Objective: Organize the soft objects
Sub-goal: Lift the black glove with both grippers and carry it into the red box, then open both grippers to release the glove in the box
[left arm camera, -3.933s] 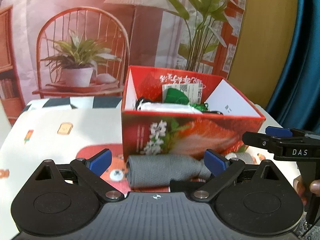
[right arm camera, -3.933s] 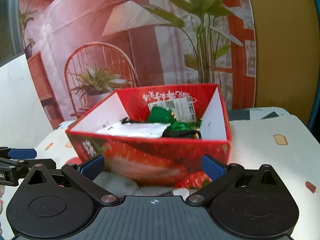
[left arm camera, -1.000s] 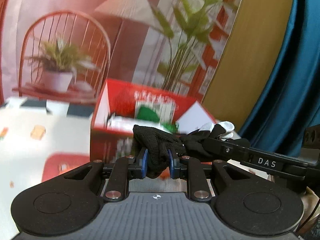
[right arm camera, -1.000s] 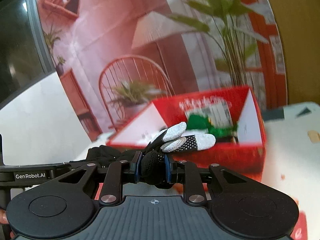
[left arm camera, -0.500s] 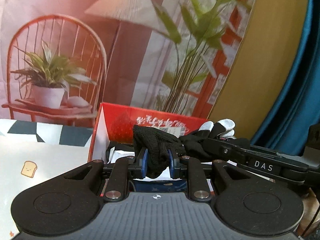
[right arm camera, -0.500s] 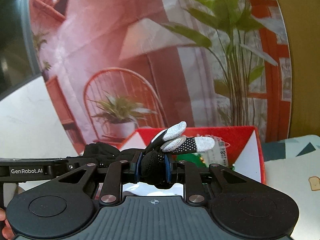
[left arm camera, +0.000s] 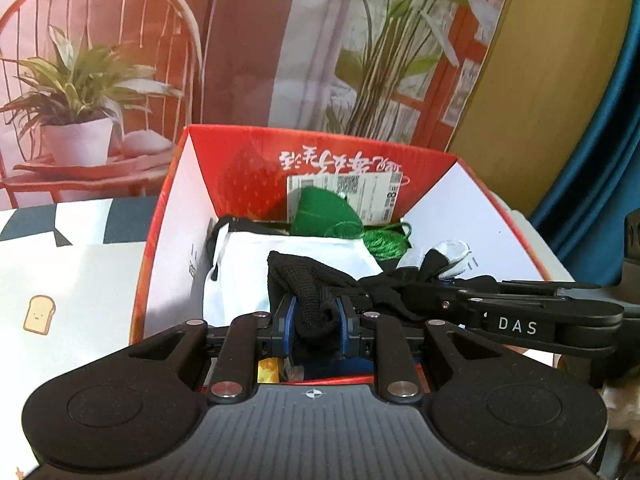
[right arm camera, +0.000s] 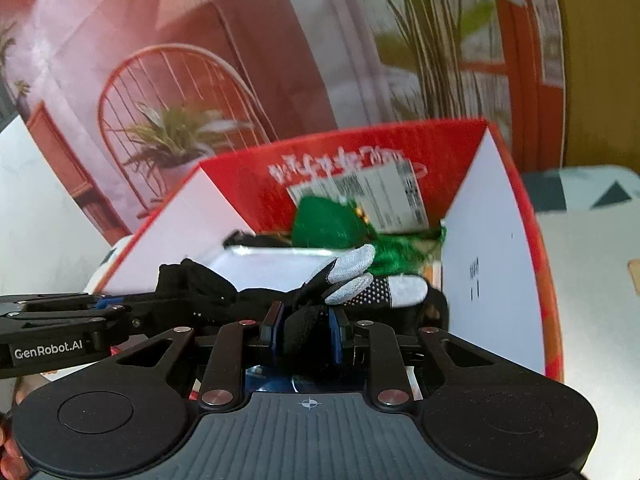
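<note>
Both grippers (left arm camera: 316, 326) (right arm camera: 306, 334) clamp the black glove (left arm camera: 308, 280) crosswise over the red box (left arm camera: 160, 216), fingertips rightward.

Left claw (left arm camera: 314, 322): jaws nearly together, blue pads pinching the cuff of a black glove (left arm camera: 304, 288), pointing forward and down.
Right claw (right arm camera: 306, 330): jaws nearly together, clamped on the glove's finger end, pointing forward and down.
Relation: claws side by side, glove stretched between them.

My right gripper (left arm camera: 516, 326) reads "DAS"; my left gripper (right arm camera: 48, 350), "GenRobot.AI". Beyond them, the red box (left arm camera: 248, 160) carries upside-down, unreadable script.
</note>
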`<state>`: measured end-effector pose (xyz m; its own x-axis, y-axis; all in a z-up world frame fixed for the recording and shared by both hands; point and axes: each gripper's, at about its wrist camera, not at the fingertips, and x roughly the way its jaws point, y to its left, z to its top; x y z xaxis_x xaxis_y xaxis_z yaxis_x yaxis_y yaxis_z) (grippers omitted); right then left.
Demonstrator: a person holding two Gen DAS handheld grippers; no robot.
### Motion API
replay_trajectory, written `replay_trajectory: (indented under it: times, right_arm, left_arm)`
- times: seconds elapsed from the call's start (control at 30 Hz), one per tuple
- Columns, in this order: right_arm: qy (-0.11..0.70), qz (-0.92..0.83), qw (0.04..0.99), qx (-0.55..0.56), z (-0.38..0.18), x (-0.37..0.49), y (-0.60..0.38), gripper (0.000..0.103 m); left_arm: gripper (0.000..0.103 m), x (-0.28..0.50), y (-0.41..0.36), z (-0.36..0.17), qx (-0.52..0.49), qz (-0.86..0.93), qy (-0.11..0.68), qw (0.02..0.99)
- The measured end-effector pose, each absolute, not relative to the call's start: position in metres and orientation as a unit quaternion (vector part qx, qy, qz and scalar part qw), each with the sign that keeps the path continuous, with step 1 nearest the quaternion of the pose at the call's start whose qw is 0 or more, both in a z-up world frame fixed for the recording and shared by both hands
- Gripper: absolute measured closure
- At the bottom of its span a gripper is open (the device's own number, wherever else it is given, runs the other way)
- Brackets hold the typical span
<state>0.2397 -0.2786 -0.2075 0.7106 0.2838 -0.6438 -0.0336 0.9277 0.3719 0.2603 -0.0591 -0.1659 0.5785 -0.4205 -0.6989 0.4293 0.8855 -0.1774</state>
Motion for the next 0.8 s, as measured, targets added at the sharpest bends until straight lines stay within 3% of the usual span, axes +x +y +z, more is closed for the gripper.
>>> replay_trajectory:
  times: [0.1,0.2,0.37,0.5,0.57,0.73,0.8]
  right_arm:
    - [0.379,0.085,0.904,0.177,-0.212,0.241,-0.280,0.081]
    - [0.381,0.081,0.905,0.174,-0.212,0.240,-0.280,0.078]
    - [0.369,0.066,0.917,0.135,-0.204,0.234,-0.275,0.065]
    - [0.345,0.059,0.930,0.109,-0.193,0.222,-0.273,0.041]
    - [0.332,0.058,0.936,0.098,-0.186,0.216,-0.272,0.035]
    - [0.306,0.054,0.947,0.080,-0.174,0.198,-0.268,0.006]
    - [0.298,0.055,0.950,0.076,-0.170,0.191,-0.267,0.001]
  left_arm:
    - [0.079,0.261,-0.059,-0.169,0.012,-0.240,0.392,0.888]
    - [0.069,0.258,-0.060,-0.166,0.020,-0.239,0.386,0.891]
    - [0.035,0.248,-0.057,-0.153,0.029,-0.236,0.361,0.901]
    - [0.021,0.235,-0.054,-0.141,0.036,-0.233,0.342,0.910]
    - [0.011,0.228,-0.051,-0.136,0.041,-0.228,0.331,0.915]
    - [0.003,0.209,-0.043,-0.127,0.042,-0.214,0.315,0.923]
    - [0.003,0.202,-0.038,-0.125,0.037,-0.209,0.312,0.926]
